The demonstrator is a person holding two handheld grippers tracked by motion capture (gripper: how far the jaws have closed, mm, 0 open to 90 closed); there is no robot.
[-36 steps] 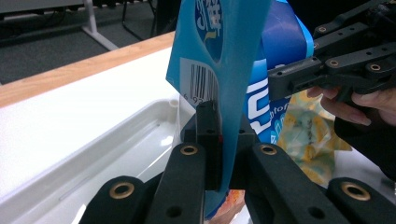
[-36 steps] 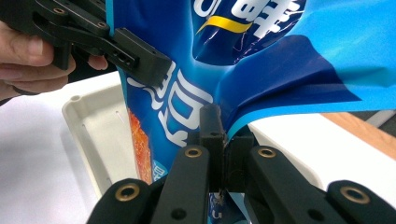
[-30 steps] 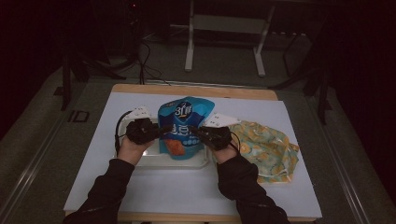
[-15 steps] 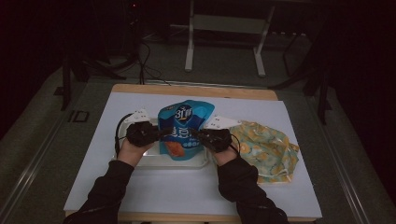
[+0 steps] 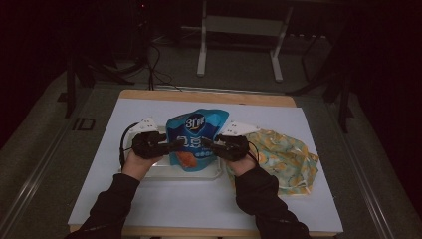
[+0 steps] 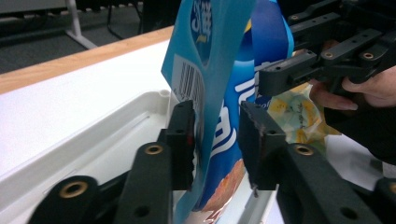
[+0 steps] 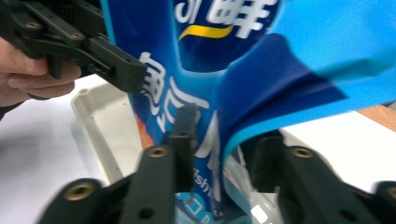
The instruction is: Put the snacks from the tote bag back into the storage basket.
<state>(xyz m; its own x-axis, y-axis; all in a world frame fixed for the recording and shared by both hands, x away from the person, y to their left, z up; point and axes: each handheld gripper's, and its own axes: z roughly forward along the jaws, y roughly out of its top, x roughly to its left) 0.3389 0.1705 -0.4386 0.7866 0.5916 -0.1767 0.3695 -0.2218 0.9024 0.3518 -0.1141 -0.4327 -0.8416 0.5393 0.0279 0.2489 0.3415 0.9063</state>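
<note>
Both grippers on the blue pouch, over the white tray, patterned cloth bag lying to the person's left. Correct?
One slip: the patterned cloth bag lies to the person's right, as the high view shows. The rest stands: both grippers, left and right, are on the blue pouch, over the white tray.

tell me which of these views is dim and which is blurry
High view: dim, the room behind almost black, the white table the brightest part, print on the blue pouch soft. Left gripper view: well lit, the barcode fairly crisp, the left gripper in focus. Right gripper view: bright but soft, the right gripper and pouch edge blurred.
</note>
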